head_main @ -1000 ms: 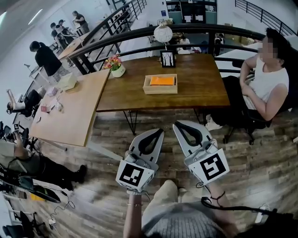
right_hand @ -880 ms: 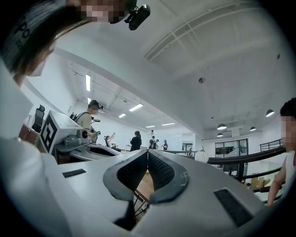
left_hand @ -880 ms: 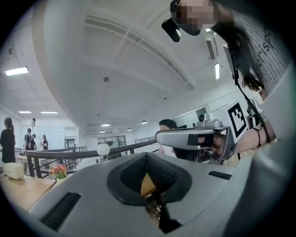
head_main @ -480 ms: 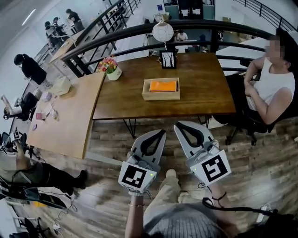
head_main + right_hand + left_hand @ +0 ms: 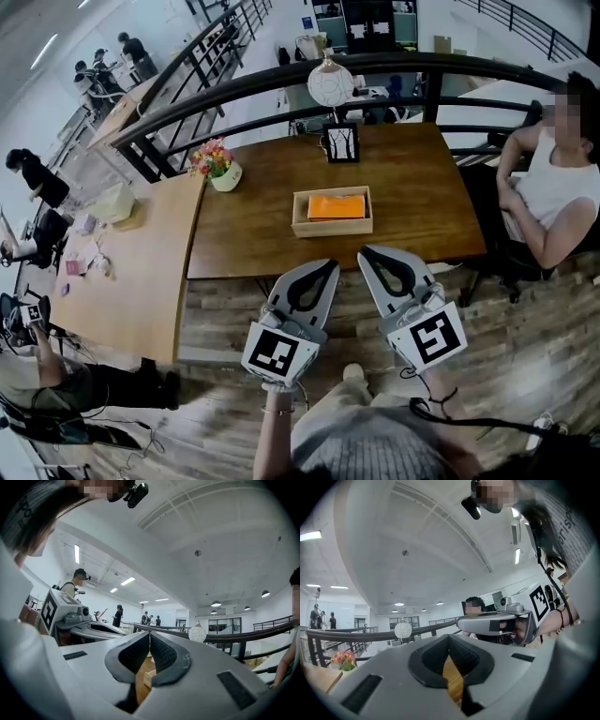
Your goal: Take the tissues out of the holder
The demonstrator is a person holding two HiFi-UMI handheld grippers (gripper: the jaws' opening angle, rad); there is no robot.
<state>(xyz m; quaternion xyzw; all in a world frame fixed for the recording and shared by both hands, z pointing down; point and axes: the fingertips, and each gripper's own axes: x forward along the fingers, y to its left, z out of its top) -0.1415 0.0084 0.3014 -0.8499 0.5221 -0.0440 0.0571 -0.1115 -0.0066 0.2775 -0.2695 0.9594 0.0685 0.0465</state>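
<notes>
**Shut Jaws Near The Table**

The left gripper [image 5: 335,265] and right gripper [image 5: 363,254] are held clenched, empty. The holder [image 5: 340,142] is seen at twelve o'clock, at the far edge of the table [image 5: 422,187]. Unless the jaws are opened, it could be knocked over.

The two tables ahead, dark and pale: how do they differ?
The dark table is deep brown; the pale table is light wood. The dark table carries a wooden box with something orange inside; the pale table holds small scattered items. Both are rectangular and stand side by side.
</notes>
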